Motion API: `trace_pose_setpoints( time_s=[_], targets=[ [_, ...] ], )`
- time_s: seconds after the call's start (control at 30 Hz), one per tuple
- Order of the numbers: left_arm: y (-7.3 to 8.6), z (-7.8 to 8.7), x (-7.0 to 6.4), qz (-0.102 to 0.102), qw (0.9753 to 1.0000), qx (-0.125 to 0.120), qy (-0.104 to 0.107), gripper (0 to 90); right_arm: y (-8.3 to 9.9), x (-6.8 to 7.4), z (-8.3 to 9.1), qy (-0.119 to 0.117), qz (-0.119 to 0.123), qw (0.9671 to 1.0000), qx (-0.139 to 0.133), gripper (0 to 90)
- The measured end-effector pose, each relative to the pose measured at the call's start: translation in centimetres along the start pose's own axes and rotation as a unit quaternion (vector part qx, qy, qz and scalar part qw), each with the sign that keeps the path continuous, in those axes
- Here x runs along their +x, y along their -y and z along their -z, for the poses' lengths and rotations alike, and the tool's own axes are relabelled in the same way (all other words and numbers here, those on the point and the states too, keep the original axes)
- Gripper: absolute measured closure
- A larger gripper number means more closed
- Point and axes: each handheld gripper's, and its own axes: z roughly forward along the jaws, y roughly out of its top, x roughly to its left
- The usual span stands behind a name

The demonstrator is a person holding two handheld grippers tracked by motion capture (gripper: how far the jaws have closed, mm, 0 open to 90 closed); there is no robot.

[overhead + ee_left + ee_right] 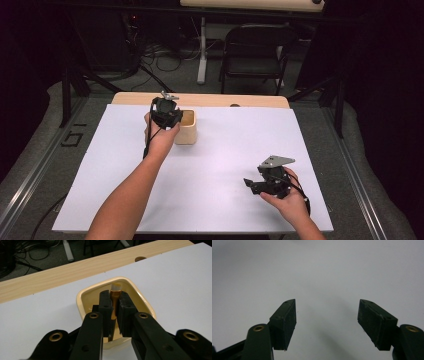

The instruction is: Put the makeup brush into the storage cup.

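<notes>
A cream square cup stands on the white sheet near the table's far edge. In the left gripper view its rim lies right under my jaws. My left gripper is shut on a thin amber tube with a pale cap, held upright over the cup's opening. From above, the left gripper hangs at the cup's left rim. My right gripper rests low at the front right of the sheet, and in its own view the right gripper is open with bare white sheet between its pads.
The white sheet covers most of the wooden table. A black folding chair and cables on the floor lie beyond the far edge. A round hole sits in the wooden strip behind the cup.
</notes>
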Motion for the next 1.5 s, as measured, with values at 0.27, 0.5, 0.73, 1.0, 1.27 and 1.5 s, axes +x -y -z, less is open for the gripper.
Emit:
trace_pose_setpoints(
  time_s=[0.27, 0.5, 0.73, 1.0, 1.27, 1.5],
  targets=[
    [0.3, 0.4, 0.5, 0.021, 0.9997, -0.002, 0.014, 49.9, 0.0, 0.0, 0.0, 0.0, 0.0, 1.0, 0.0, 31.1],
    [0.5, 1.0, 1.3, 0.016, 0.9995, -0.012, 0.026, 22.4, 0.0, 0.0, 0.0, 0.001, -0.001, 1.0, 0.0, 31.1],
    [0.7, 1.7, 1.5, 0.001, 0.9995, -0.017, 0.025, 20.6, 0.0, 0.0, 0.0, 0.002, -0.001, 1.0, 0.001, 31.1],
    [0.8, 2.0, 1.6, -0.005, 0.9996, -0.014, 0.023, 20.6, 0.0, 0.0, 0.0, 0.002, 0.001, 1.0, 0.001, 31.1],
    [1.1, 2.9, 1.7, -0.016, 0.9994, -0.008, 0.031, 20.8, 0.0, 0.0, 0.0, 0.001, 0.001, 1.0, 0.003, 31.1],
    [1.8, 4.3, 2.3, -0.022, 0.9987, -0.006, 0.045, 21.4, 0.0, 0.0, 0.0, 0.001, 0.001, 1.0, 0.003, 31.1]
  ],
)
